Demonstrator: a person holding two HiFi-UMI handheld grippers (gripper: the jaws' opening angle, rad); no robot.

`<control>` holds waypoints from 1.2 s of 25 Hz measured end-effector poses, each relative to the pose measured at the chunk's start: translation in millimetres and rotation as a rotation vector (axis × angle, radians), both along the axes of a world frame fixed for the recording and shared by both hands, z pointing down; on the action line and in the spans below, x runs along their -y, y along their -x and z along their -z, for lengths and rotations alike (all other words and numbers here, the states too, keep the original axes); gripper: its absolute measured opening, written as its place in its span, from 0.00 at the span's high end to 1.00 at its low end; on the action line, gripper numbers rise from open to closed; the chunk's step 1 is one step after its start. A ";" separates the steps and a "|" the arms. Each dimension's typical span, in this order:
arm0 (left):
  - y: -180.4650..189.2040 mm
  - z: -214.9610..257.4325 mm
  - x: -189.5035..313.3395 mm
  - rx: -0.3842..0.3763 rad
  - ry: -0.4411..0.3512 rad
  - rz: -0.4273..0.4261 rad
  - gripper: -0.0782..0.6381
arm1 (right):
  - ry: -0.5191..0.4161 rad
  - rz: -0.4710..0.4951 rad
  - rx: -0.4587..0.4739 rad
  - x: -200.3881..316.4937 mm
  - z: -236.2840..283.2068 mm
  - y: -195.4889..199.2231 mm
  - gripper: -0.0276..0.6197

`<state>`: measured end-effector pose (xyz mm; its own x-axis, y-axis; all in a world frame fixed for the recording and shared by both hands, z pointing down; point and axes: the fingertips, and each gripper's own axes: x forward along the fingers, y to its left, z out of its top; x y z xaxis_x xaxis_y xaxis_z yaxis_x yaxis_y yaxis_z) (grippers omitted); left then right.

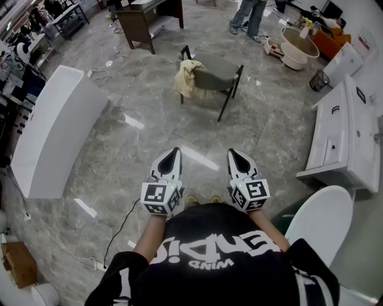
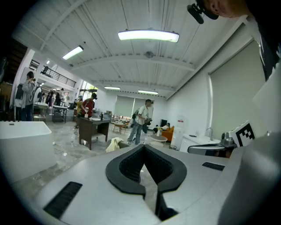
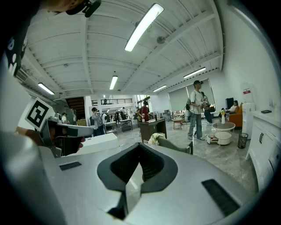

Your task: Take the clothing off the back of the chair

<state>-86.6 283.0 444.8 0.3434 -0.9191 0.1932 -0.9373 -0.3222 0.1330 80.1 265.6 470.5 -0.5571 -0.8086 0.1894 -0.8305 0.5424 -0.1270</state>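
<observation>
A grey chair (image 1: pixel 216 73) stands on the marble floor some way ahead of me. Cream clothing (image 1: pixel 188 77) hangs over its left end. From the left gripper view the clothing (image 2: pixel 115 143) shows just past the jaw tips, far off; the right gripper view has the clothing (image 3: pixel 154 138) and the chair (image 3: pixel 176 145) at a similar distance. My left gripper (image 1: pixel 173 153) and right gripper (image 1: pixel 234 153) are held side by side close to my body, both aimed at the chair. Each is shut with nothing in it, well short of the chair.
A long white counter (image 1: pixel 52 128) lies at the left, and a white cabinet (image 1: pixel 347 128) and a round white top (image 1: pixel 323 218) at the right. Beyond the chair are a dark desk (image 1: pixel 149 21), a standing person (image 1: pixel 248 18), a round white table (image 1: pixel 299 45) and a bin (image 1: pixel 319 80). A cable (image 1: pixel 116 233) trails near my feet.
</observation>
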 end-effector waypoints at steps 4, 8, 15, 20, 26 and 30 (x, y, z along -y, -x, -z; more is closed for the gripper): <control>2.8 0.0 1.8 -0.003 0.005 -0.002 0.87 | 0.001 -0.002 -0.003 1.8 0.4 3.2 0.94; 8.7 -1.2 4.8 -0.007 0.015 -0.012 0.87 | 0.004 0.010 0.028 2.7 3.8 11.2 0.94; 27.1 -12.5 18.5 0.016 0.015 -0.040 0.87 | -0.021 -0.064 0.003 6.8 -3.1 12.3 0.94; 33.4 -15.0 41.7 0.010 0.019 -0.062 0.87 | -0.005 -0.107 0.003 22.3 -8.7 11.8 0.94; 34.7 -22.3 90.3 0.009 0.002 -0.069 0.87 | -0.014 -0.133 0.014 68.1 -19.5 8.7 0.94; 33.2 -26.9 134.3 0.001 -0.001 -0.056 0.87 | -0.007 -0.119 0.022 112.0 -28.0 7.3 0.94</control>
<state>-119.9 148.8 471.7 0.3938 -0.8987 0.1930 -0.9180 -0.3740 0.1317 72.8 153.5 498.5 -0.4614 -0.8703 0.1722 -0.8859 0.4414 -0.1427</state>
